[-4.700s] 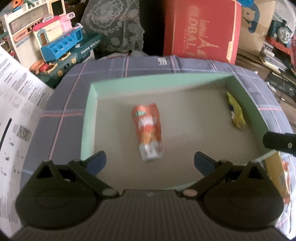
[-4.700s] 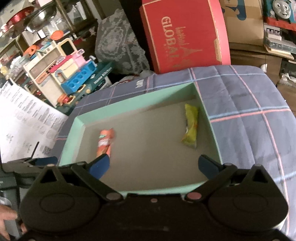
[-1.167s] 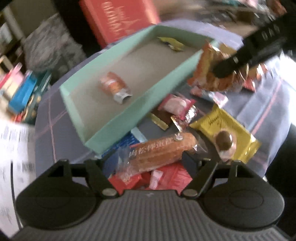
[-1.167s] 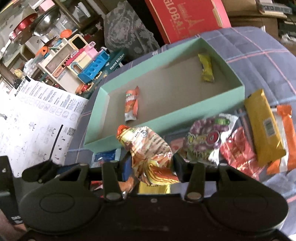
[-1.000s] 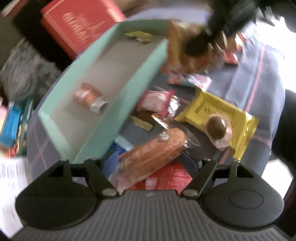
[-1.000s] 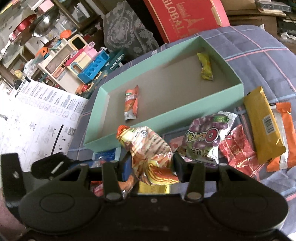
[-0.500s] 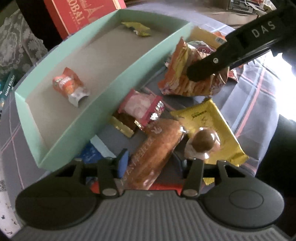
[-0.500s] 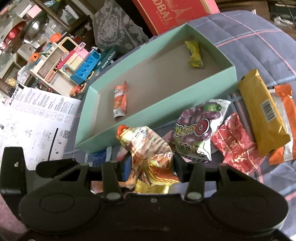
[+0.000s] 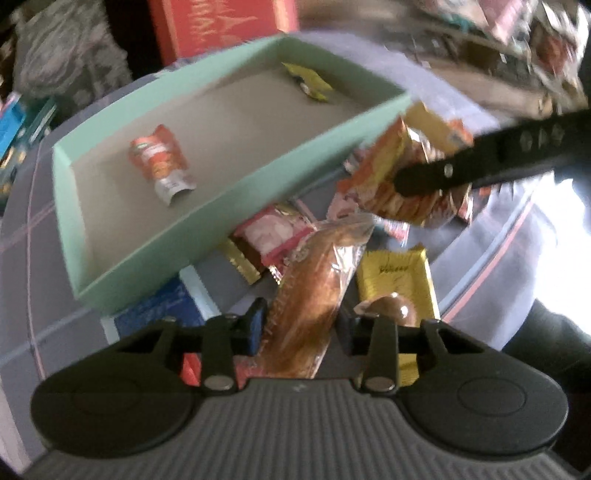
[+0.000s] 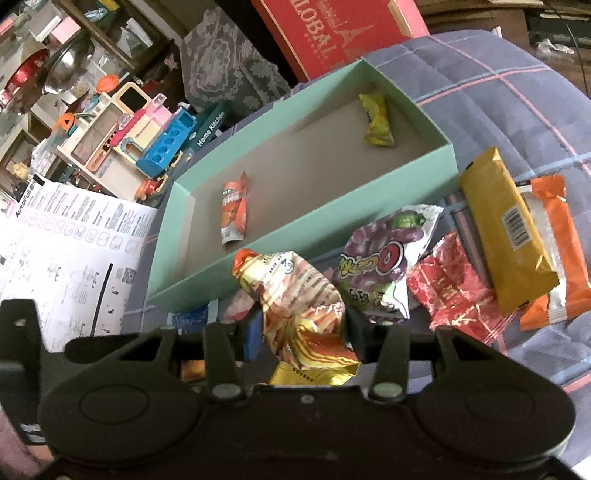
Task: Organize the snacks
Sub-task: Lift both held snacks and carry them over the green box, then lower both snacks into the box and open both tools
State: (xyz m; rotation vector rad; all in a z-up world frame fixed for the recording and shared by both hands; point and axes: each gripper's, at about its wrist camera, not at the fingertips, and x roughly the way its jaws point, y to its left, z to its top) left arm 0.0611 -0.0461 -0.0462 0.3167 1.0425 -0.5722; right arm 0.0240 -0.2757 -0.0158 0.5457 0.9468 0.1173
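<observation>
A long brown bread stick in a clear wrapper [image 9: 310, 288] lies between the pads of my left gripper [image 9: 301, 328]. Its jaws are closing and both pads touch the wrapper. My right gripper [image 10: 301, 332] is shut on a crinkled orange-and-gold snack packet [image 10: 295, 295], held just in front of the mint-green box [image 10: 314, 210]. In the left wrist view that packet [image 9: 399, 192] hangs from a black finger [image 9: 480, 162] beside the box wall [image 9: 229, 192]. Inside the box lie an orange packet [image 9: 160, 162] and a yellow one [image 9: 308, 81].
Loose snacks cover the plaid blanket in front of the box: a purple grape packet [image 10: 376, 269], a red packet [image 10: 450, 295], a mustard bar [image 10: 506, 229], a yellow chocolate pack [image 9: 395, 280] and a pink pack [image 9: 269, 232]. A red carton [image 10: 332, 33] and a toy kitchen [image 10: 140, 136] stand behind.
My left gripper's jaws have narrowed onto the bread stick, and the gripper has rolled so the stick now lies along its line. The right gripper keeps its packet and has hardly moved.
</observation>
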